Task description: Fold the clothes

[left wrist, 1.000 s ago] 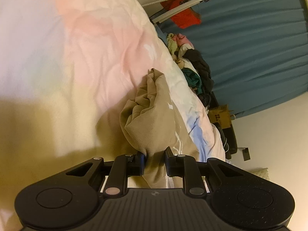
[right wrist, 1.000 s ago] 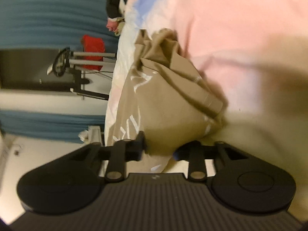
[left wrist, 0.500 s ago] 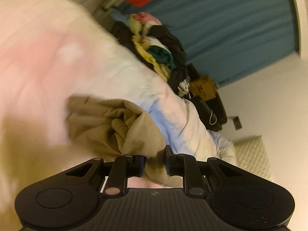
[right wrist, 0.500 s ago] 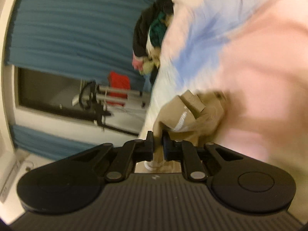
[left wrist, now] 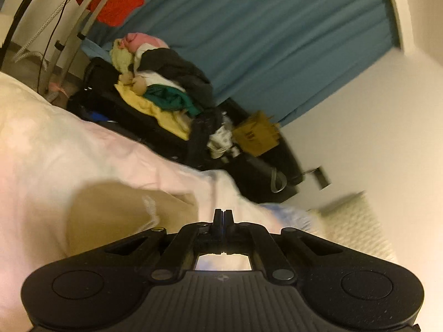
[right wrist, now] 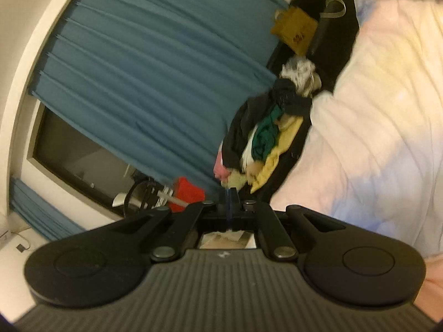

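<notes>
Tan garment (left wrist: pixel 116 215) on pastel duvet (left wrist: pixel 55 149), both hand-held grippers closed, empty

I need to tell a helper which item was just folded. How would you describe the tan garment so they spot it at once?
Start at the pale pink bedspread. On it, just beyond the left gripper, lies the tan garment, the only brown piece there.

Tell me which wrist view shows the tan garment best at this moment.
The left wrist view: the tan garment lies blurred on the pastel bedspread, just left of the shut left gripper. The right wrist view shows only a tan sliver through the gap behind the shut right gripper.
</notes>
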